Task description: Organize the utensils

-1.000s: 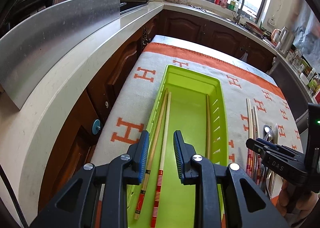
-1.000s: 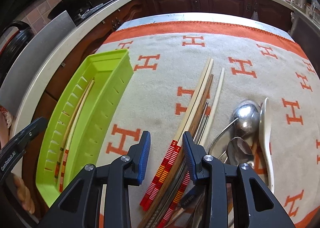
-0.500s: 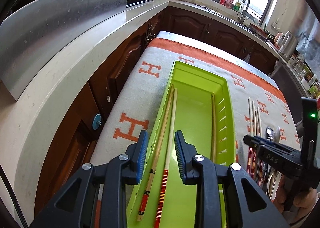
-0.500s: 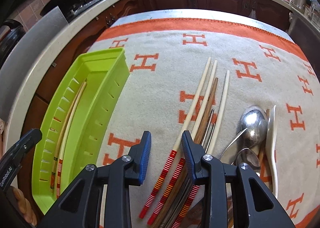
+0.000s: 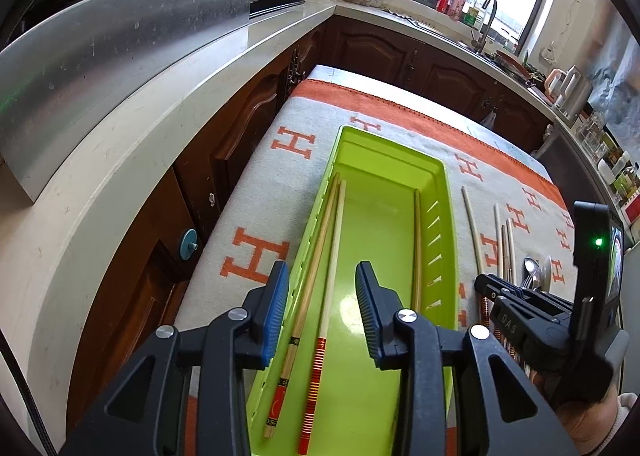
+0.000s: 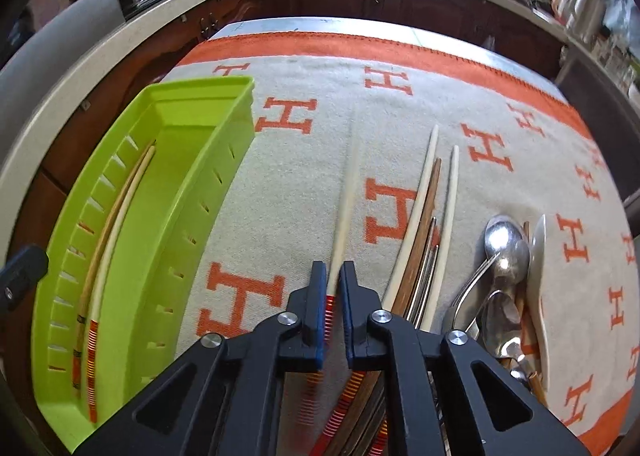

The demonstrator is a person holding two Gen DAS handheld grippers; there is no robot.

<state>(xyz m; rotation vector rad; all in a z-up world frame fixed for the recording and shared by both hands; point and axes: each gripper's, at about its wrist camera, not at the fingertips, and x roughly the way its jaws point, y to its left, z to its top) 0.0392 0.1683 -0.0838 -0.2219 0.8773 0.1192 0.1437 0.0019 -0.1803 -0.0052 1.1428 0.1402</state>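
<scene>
Left wrist: blanket (image 5: 256, 183) with orange H's, kitchen counter (image 5: 120, 159) behind. Left gripper (image 5: 322, 304), jaws just widening, spread over green tray (image 5: 446, 215).

Right wrist: right gripper (image 6: 333, 296) just closed, pinching a pale chopstick (image 6: 349, 191) (blurred); remaining chopsticks' handle ends hidden beneath it.

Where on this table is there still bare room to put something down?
Free: the blanket strip between the green tray and the loose chopsticks, and the far part toward the orange border. The tray's middle floor is bare. Crowded: near right, around the spoons.
</scene>
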